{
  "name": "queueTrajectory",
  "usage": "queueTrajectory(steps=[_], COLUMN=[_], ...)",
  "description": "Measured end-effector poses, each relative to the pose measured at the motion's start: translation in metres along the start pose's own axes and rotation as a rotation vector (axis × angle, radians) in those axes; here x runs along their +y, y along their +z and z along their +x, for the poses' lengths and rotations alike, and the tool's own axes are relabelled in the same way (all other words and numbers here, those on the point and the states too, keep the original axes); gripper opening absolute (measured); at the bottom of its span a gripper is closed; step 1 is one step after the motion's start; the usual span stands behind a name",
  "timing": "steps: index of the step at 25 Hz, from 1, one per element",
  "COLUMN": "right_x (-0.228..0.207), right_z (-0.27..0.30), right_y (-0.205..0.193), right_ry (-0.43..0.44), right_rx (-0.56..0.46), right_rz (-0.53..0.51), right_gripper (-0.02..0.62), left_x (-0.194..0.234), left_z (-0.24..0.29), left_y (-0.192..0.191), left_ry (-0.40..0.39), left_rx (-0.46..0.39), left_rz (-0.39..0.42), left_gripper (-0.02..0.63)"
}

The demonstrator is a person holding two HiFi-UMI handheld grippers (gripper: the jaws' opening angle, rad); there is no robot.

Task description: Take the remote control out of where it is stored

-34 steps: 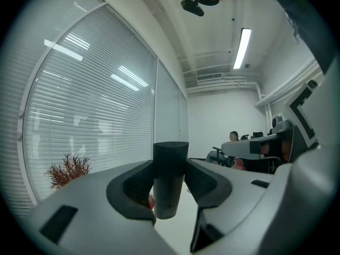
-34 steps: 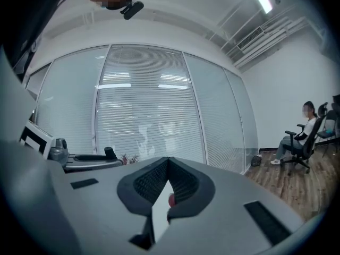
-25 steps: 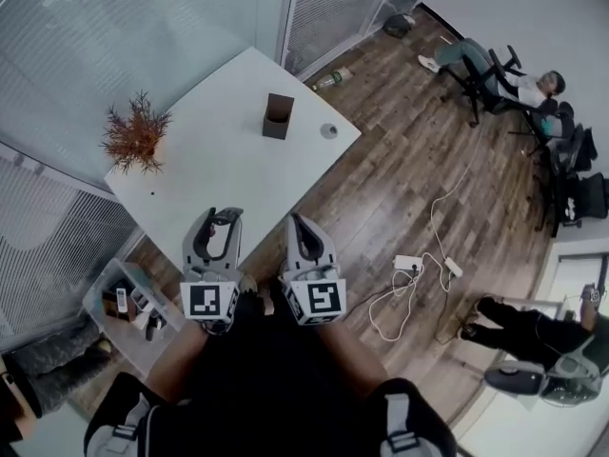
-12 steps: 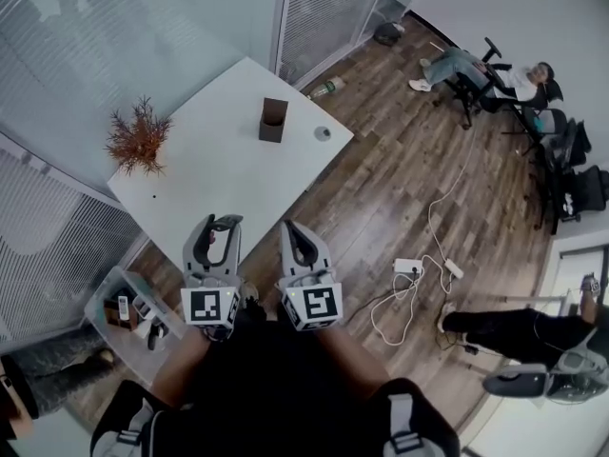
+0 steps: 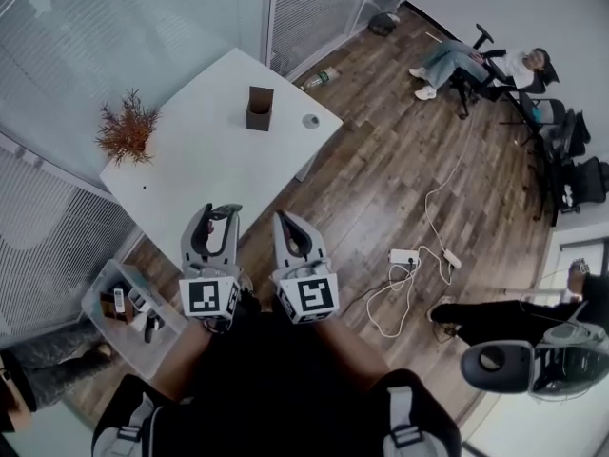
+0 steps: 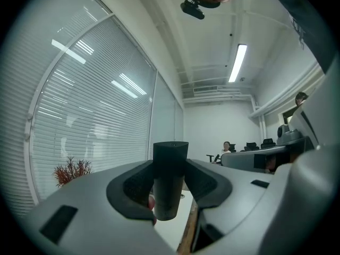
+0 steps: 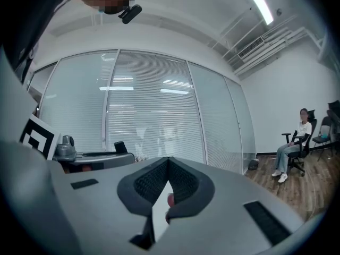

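No remote control can be made out for certain. A dark brown open-topped holder [image 5: 259, 109] stands on the white table [image 5: 205, 174], well ahead of both grippers. My left gripper [image 5: 226, 213] and right gripper [image 5: 283, 220] are held side by side close to my body, over the table's near corner. Both are shut with nothing visibly held. In the left gripper view the left gripper [image 6: 170, 161] shows a dark upright tip between its pads. In the right gripper view the right gripper [image 7: 169, 163] has its pads meeting in a point.
A dried reddish plant [image 5: 125, 129] and a small round object [image 5: 310, 121] also sit on the table. A clear bin [image 5: 103, 324] with small items stands on the floor at lower left. Cables and a power strip [image 5: 407, 257] lie on the wood floor; people sit on chairs at right.
The head view has shifted slightly, so the table and holder sit a little further left and up. Both grippers stay together near my body, still shut.
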State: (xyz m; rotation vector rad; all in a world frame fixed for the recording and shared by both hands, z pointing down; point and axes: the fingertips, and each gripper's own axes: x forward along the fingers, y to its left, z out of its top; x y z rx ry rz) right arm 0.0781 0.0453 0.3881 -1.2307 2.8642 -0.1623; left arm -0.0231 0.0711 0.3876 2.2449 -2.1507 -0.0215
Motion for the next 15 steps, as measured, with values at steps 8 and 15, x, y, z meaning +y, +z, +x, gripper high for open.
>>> queueTrajectory(steps=[8, 15], right_x=[-0.006, -0.008], right_z=[-0.001, 0.002], right_y=[-0.002, 0.0], right_ry=[0.015, 0.03], right_rx=[0.0, -0.006], right_rz=[0.001, -0.003], right_gripper=[0.0, 0.0], left_x=[-0.007, -0.009], left_z=[0.006, 0.013], left_y=[-0.001, 0.0], left_ry=[0.003, 0.001], left_rx=[0.006, 0.006], left_rz=[0.014, 0.018], left_gripper=[0.184, 0.184])
